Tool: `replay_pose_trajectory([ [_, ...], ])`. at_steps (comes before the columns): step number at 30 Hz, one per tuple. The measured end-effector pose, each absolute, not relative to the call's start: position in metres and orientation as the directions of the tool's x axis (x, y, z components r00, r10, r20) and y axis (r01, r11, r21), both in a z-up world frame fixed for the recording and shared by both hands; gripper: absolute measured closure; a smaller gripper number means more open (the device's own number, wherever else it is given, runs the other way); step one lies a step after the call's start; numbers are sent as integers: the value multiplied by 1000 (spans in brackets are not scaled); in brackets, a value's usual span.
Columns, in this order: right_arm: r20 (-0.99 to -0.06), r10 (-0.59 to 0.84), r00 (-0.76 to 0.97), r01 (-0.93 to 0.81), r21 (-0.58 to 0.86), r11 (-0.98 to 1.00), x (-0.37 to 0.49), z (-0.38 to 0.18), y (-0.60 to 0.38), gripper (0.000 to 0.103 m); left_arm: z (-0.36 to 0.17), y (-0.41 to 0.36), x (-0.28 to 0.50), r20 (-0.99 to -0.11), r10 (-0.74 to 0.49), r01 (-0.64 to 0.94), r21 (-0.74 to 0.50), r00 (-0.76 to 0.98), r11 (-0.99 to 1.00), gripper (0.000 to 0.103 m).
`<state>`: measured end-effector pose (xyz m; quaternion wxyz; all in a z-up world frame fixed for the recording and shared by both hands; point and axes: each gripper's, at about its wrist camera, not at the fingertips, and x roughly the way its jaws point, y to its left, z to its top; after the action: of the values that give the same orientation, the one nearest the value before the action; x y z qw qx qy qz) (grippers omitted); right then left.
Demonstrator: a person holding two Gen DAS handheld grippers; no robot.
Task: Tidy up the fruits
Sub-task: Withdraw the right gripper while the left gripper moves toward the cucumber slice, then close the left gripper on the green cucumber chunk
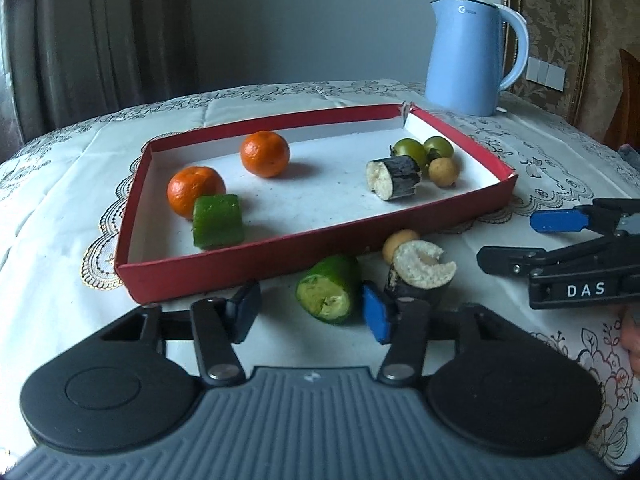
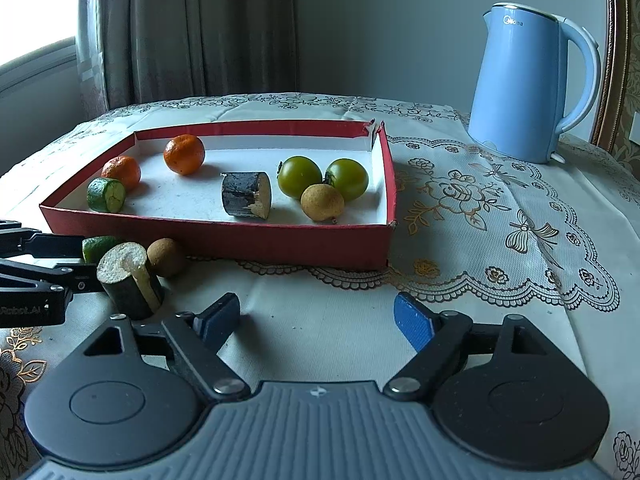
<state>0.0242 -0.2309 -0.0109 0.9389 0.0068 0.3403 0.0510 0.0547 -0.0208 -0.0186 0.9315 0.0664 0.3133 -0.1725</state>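
I am easing my left hand-held gripper (image 1: 312,314), pads spread and not yet pinching, around the green cucumber chunk (image 1: 329,289), its long axis pointing toward me.

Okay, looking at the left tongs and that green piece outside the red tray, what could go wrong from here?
The left tongs straddle the green piece without visibly pressing it; its rounded skin could slip out. The right-hand pad sits against the upright dark-skinned chunk, which may topple. The small brown fruit beside the red tray might roll.
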Motion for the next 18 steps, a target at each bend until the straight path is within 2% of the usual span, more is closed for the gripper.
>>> replay_pose_trajectory([
  [6, -640, 97, 762, -89, 45, 995, 24, -11, -231, 14, -17, -25, 51, -596, -284, 376, 33, 751, 926, 73],
  [18, -644, 96, 759, -88, 44, 995, 24, -12, -231, 12, -12, -16, 42, -607, -227, 288, 3, 761, 958, 73],
])
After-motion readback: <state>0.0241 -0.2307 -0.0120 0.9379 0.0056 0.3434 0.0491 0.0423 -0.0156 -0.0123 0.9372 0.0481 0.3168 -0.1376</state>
